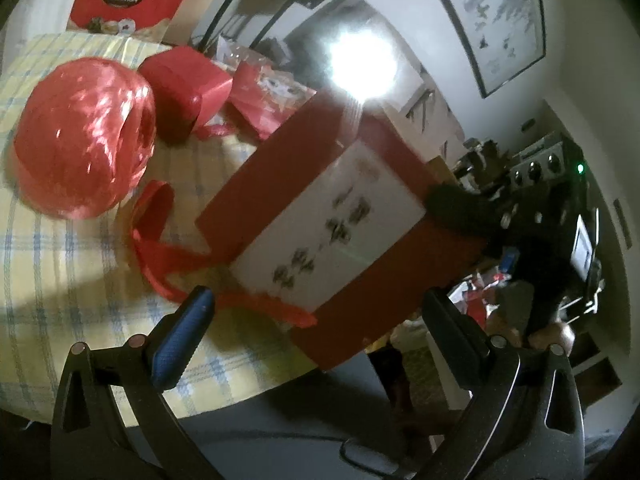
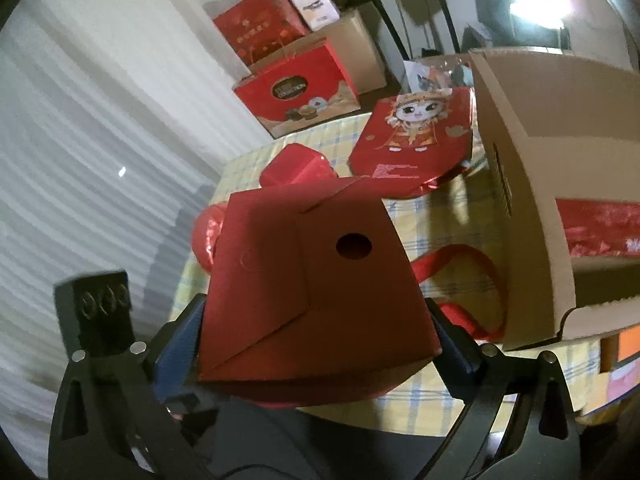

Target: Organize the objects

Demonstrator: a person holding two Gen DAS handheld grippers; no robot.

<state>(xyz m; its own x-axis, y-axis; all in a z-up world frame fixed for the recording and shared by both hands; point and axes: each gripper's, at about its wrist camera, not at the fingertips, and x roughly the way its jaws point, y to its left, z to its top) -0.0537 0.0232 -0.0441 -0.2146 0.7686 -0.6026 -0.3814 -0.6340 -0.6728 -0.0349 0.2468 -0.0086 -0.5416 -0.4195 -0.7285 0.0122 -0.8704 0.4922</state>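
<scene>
The gift box [image 2: 316, 292] is held above the counter [image 2: 436, 224]; the twine ball [image 1: 86, 136] is set left of it, the cardboard carton [image 2: 532, 184] right, the cartoon bag [image 2: 412, 140] behind.

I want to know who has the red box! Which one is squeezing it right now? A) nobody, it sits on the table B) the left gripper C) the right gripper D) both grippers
C: the right gripper has its jaws pressed on both sides of the red box, lifted above the checked tablecloth, while the left gripper is open with nothing between its jaws.
</scene>
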